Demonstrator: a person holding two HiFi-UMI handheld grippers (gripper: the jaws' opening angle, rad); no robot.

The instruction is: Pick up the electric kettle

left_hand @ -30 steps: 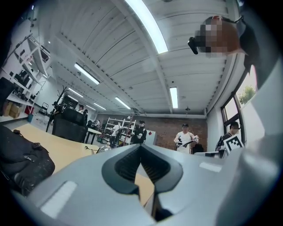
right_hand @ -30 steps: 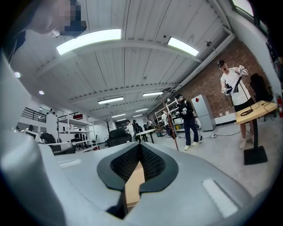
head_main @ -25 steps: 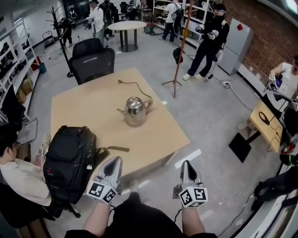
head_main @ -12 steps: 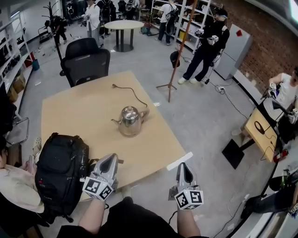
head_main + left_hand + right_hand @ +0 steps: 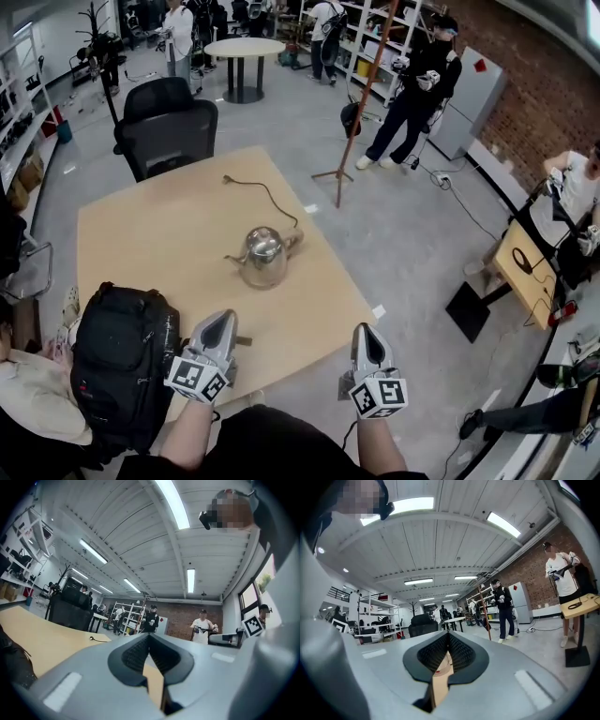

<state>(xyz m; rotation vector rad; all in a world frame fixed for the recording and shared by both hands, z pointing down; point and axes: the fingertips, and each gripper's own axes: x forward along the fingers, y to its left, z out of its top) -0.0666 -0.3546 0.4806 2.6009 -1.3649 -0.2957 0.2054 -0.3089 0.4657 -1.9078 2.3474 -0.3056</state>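
Electric kettle (image 5: pixel 263 256) upright near the middle of the bench (image 5: pixel 150 234), left gripper (image 5: pixel 225 321) at the near edge beside a black backpack (image 5: pixel 122 361), right gripper (image 5: pixel 364 331) just off that edge, both sets of fingers closed and empty, kettle well beyond them, untouched

The head camera looks steeply down from above on the square light-wood table (image 5: pixel 141 234). The cameras on the left gripper (image 5: pixel 223 321) and the right gripper (image 5: pixel 366 330) sit just behind the jaws, facing level. All views share this table and the red brick wall (image 5: pixel 553 84).
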